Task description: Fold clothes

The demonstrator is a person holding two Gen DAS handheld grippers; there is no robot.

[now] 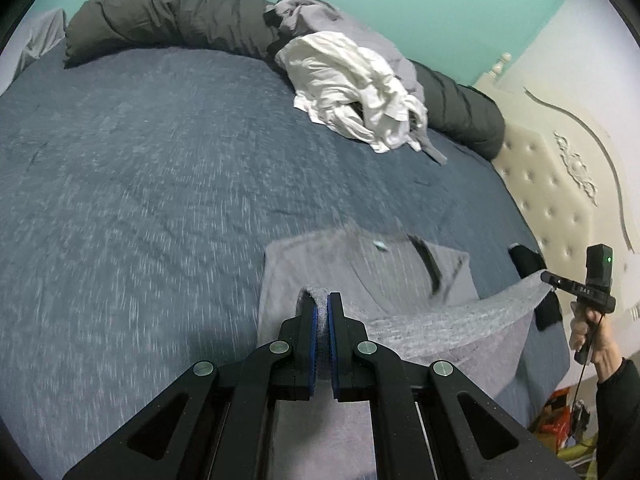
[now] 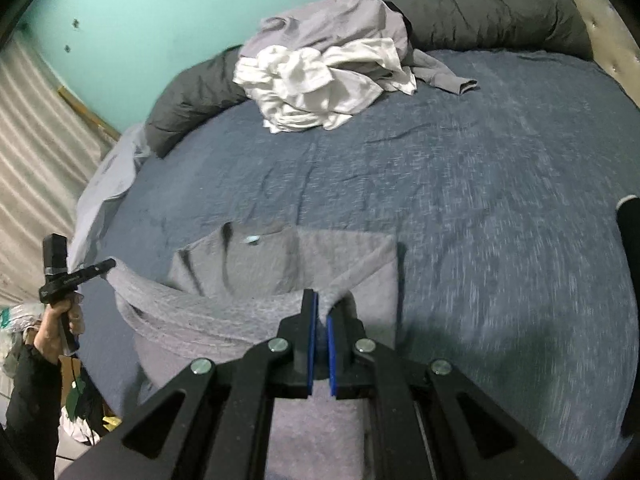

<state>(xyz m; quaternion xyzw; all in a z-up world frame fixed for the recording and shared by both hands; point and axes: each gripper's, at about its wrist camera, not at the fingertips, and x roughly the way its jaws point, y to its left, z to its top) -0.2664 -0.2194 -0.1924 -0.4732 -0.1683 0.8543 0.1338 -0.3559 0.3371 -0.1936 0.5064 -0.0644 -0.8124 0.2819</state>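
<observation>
Gripping one grey shirt point(image 1: 372, 276) at two points along its lifted hem, both tools closed on cloth. Left gripper point(image 1: 319, 300) clamped on a rolled fold of grey fabric between blue pads point(image 1: 309, 332), jaws nearly together. Right gripper point(image 2: 321, 312) pinched on the same hem edge, blue pads point(image 2: 331, 356) narrowly apart with cloth between near the tips. Seen from left wrist view, right gripper point(image 1: 547, 278) out at far right with hem stretched to it, right hand point(image 1: 590, 334) on its handle. Seen from right wrist view, left gripper point(image 2: 108, 266) at far left, left hand point(image 2: 60, 326) below it. Shirt lay flat on blue-grey bedspread point(image 1: 140, 184) with neckline away from the cameras, lower edge raised and sagging between the two grips. Pile of white and pale grey laundry point(image 2: 316, 84) sat well apart at far side of bed, resting against a dark rolled duvet point(image 2: 492, 16). Tufted cream headboard point(image 1: 552, 176) at right edge, teal wall point(image 2: 160, 8) behind. Motion blur on bedspread.
</observation>
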